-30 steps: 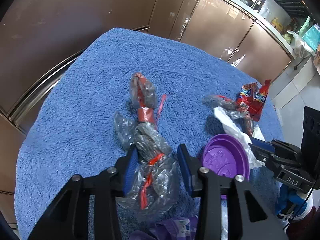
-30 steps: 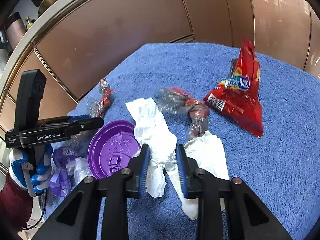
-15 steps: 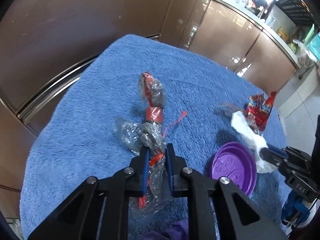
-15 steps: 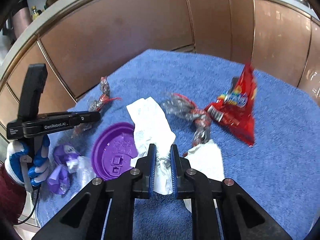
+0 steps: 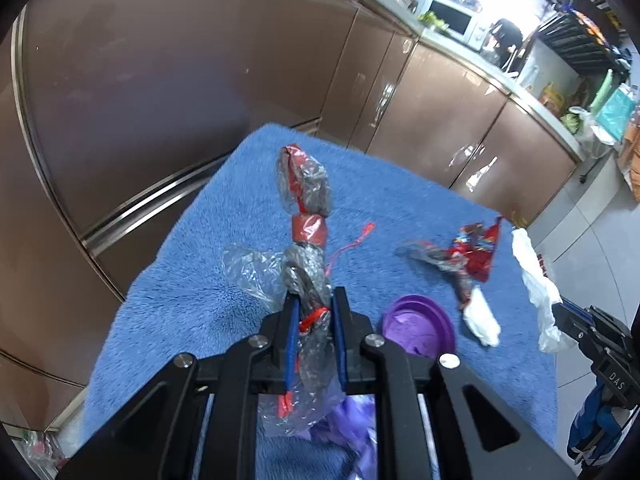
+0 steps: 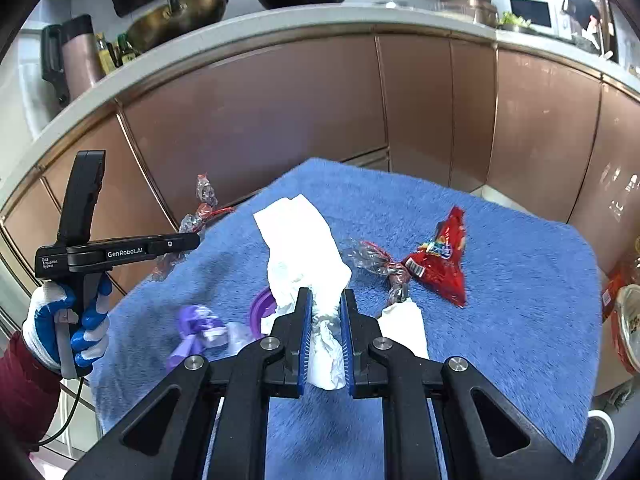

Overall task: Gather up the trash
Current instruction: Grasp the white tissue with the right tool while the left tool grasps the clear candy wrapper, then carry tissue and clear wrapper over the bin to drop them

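My left gripper (image 5: 314, 309) is shut on a long clear plastic wrapper with red bands (image 5: 305, 216) and holds it raised above the blue towel (image 5: 192, 304). My right gripper (image 6: 325, 300) is shut on a crumpled white tissue (image 6: 301, 248) and holds it lifted; it also shows in the left wrist view (image 5: 536, 288). On the towel lie a red snack bag (image 6: 442, 264), a second clear wrapper (image 6: 376, 262), another white tissue (image 6: 402, 322), a purple lid (image 5: 418, 326) and a purple wrapper (image 6: 196, 330).
Brown cabinet fronts (image 6: 280, 120) curve around behind the towel-covered table. A counter above holds pans (image 6: 176, 12) and a microwave (image 6: 532, 10). A round container (image 6: 628, 320) sits at the right edge, off the table.
Both grippers closed, the left on the clear wrapper and the right on the white tissue, then lifted their items up off the towel.
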Demonstrator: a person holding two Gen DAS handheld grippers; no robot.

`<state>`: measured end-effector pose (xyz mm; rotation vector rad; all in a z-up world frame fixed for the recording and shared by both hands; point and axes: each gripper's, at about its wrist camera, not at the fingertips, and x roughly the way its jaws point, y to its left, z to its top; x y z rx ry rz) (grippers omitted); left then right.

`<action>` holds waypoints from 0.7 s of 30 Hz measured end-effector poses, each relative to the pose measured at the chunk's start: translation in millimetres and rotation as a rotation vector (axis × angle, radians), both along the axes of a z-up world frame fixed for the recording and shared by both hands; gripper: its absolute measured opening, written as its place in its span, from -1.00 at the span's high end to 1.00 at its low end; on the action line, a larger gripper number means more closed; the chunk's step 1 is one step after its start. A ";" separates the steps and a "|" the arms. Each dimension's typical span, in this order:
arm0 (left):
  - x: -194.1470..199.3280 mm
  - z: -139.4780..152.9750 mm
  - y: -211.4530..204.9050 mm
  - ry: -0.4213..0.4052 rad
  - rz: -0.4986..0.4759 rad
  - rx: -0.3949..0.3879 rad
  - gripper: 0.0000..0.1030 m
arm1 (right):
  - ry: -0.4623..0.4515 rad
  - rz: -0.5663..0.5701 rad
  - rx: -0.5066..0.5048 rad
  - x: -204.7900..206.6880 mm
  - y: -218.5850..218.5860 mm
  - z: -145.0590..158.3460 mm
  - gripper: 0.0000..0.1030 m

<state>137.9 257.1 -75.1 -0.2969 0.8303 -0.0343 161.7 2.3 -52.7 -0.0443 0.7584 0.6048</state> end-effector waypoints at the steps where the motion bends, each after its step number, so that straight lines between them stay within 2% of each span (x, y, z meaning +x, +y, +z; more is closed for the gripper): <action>1: -5.2 6.3 -0.6 -0.011 -0.002 0.001 0.72 | -0.011 -0.006 0.007 -7.3 -2.9 5.7 0.73; 12: -64.2 64.0 -37.8 -0.104 -0.051 0.026 0.72 | -0.112 -0.074 0.075 -76.9 -47.4 52.3 0.73; 21: -90.4 97.0 -112.0 -0.165 -0.162 0.037 0.72 | -0.206 -0.164 0.135 -137.6 -109.3 87.7 0.73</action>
